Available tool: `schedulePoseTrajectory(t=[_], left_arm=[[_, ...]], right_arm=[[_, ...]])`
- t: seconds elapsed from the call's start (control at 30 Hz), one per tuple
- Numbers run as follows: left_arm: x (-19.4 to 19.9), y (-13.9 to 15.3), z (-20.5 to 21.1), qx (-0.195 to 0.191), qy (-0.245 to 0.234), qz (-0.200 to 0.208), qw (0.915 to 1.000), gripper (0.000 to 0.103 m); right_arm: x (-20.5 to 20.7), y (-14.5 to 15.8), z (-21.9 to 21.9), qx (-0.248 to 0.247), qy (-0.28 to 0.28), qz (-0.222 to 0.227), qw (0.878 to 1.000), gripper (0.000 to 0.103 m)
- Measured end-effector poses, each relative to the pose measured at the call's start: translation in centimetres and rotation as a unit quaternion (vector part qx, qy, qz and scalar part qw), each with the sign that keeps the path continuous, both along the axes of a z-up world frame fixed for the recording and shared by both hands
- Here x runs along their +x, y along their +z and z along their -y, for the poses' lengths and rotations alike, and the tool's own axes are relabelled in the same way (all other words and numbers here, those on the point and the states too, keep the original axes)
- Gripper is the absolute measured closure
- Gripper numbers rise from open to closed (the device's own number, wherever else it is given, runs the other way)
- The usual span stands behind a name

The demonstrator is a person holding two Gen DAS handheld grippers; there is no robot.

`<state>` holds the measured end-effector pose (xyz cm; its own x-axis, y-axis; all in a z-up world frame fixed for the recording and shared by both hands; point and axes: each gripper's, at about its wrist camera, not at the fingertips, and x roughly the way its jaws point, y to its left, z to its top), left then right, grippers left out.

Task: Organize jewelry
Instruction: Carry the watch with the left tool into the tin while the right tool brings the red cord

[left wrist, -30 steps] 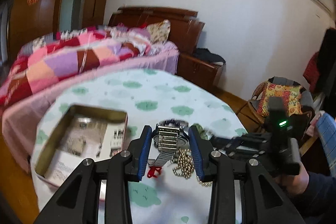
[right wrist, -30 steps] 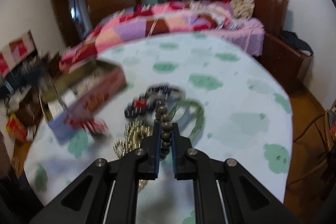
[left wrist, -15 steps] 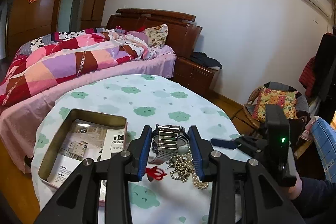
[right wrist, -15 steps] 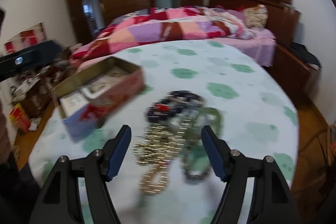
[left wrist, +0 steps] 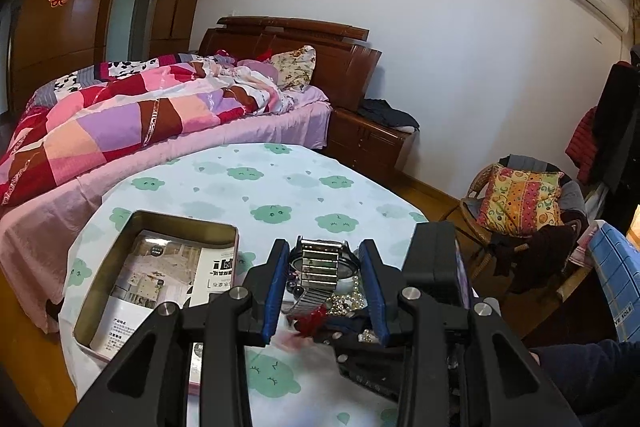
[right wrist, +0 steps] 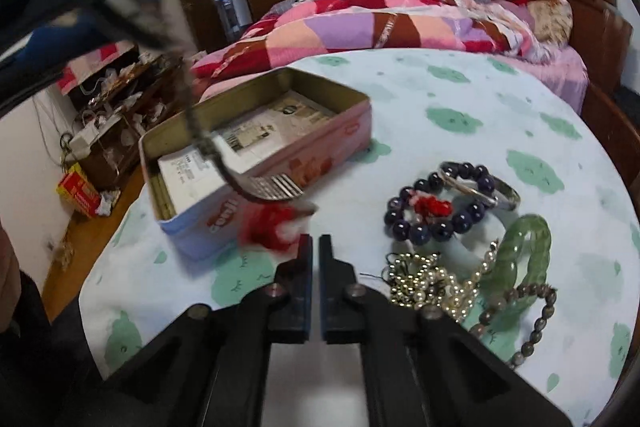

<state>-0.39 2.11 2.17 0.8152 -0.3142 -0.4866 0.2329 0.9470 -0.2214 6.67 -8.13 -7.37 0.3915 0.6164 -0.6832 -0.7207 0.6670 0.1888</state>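
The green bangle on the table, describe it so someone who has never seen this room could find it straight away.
Start at the round table with the cloud-print cloth and go to the jewelry heap, on the opposite side from the open tin box. The green bangle lies at the heap's outer edge, beside the pearl necklace. It is the only solid, translucent green ring there; its neighbours are strings of beads.

Round table (right wrist: 472, 99), covered with pale cloth with green cloud print. On it: open pink tin box (right wrist: 256, 163) at left, printed papers inside. Right of box, dark bead bracelet (right wrist: 436, 211) with red charm, touching silver bangle (right wrist: 492, 191). Nearer: green jade bangle (right wrist: 520, 259), pearl strands (right wrist: 436, 287), brown bead string (right wrist: 528, 319), all close together, partly overlapping.
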Motion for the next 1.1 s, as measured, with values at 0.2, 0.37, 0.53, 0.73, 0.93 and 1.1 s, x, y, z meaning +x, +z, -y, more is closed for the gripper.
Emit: schedulePoseTrajectory(t=[0.2, 0.37, 0.53, 0.73, 0.93, 1.1], left_arm=[[-0.1, 0.3, -0.8, -0.006, 0.012, 0.004, 0.9999, 0.066], [-0.1, 0.5, -1.0, -0.005, 0.015, 0.006, 0.9999, 0.066], [0.2, 0.2, -1.3, -0.005, 0.019, -0.002, 0.9998, 0.066], [0.2, -0.2, -0.8, -0.005, 0.012, -0.01, 0.9999, 0.066], [0.2, -0.2, -0.8, -0.007, 0.01, -0.012, 0.9999, 0.066], [0.1, 0.0, -1.1, -0.008, 0.017, -0.009, 0.9998, 0.066]], right_arm=[[0.3, 0.4, 1.6, 0.003, -0.037, -0.001, 0.999, 0.099], [0.7, 0.6, 2.2, 0.014, -0.034, -0.018, 0.999, 0.097], [-1.1, 1.7, 1.2, 0.042, 0.01, -0.02, 0.999, 0.025], [-1.5, 2.1, -0.5, 0.04, 0.013, -0.009, 0.999, 0.024], [-0.3, 0.5, -1.5, 0.02, 0.012, -0.033, 0.999, 0.09], [-0.2, 0.9, -0.2, 0.016, -0.014, -0.025, 0.999, 0.098]])
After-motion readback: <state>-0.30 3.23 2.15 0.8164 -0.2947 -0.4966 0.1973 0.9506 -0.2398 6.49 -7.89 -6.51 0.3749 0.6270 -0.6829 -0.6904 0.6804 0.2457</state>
